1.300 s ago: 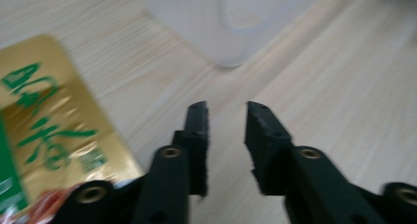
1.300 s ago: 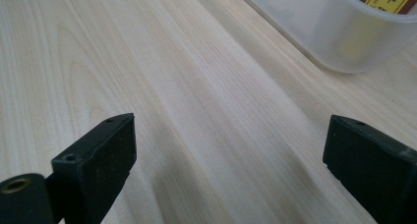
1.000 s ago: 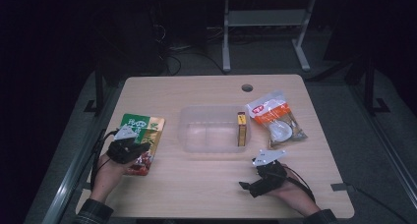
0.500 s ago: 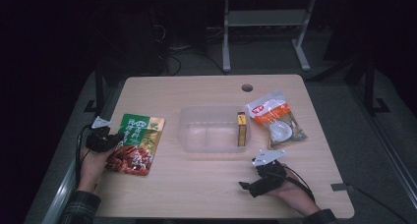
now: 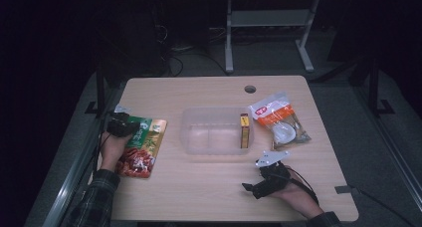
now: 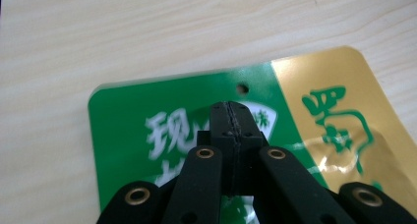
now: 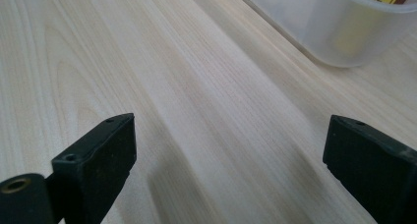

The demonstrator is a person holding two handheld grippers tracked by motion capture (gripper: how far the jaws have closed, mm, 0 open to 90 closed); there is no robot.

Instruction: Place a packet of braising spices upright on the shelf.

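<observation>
The pouch (image 5: 142, 147) lies flat at the left side of the tabletop (image 5: 209, 197), green and gold at its far end, red at its near end; its long side runs roughly toward the person. In the left gripper view the pouch (image 6: 162, 111) shows a green panel with white characters, a gold panel to the right of it, and a small punched hole near the top edge.

The left hand-held gripper (image 5: 121, 127) sits over the far left corner of the pouch, its jaws pressed together with no gap between them; in the left gripper view the closed tips (image 6: 231, 117) lie over the green panel just below the hole; whether they pinch the pouch edge or merely rest above it cannot be told. The left hand (image 5: 113, 148) lies beside the pouch's left edge; a plaid sleeve (image 5: 94, 202) comes in from the bottom.

To the right of the pouch, near the middle of the tabletop, stands a clear bin (image 5: 214, 132); a yellow box (image 5: 244, 131) stands on edge inside it against the right wall. Just right of the bin lies a bag (image 5: 279, 121) with an orange and white label.

The right hand-held gripper (image 5: 251, 187) rests near the front edge, well apart from the pouch, pointing left; its jaws are spread wide with nothing but bare wood between them in the right gripper view (image 7: 228, 160); a corner of the bin (image 7: 334, 27) shows at the top right there.
</observation>
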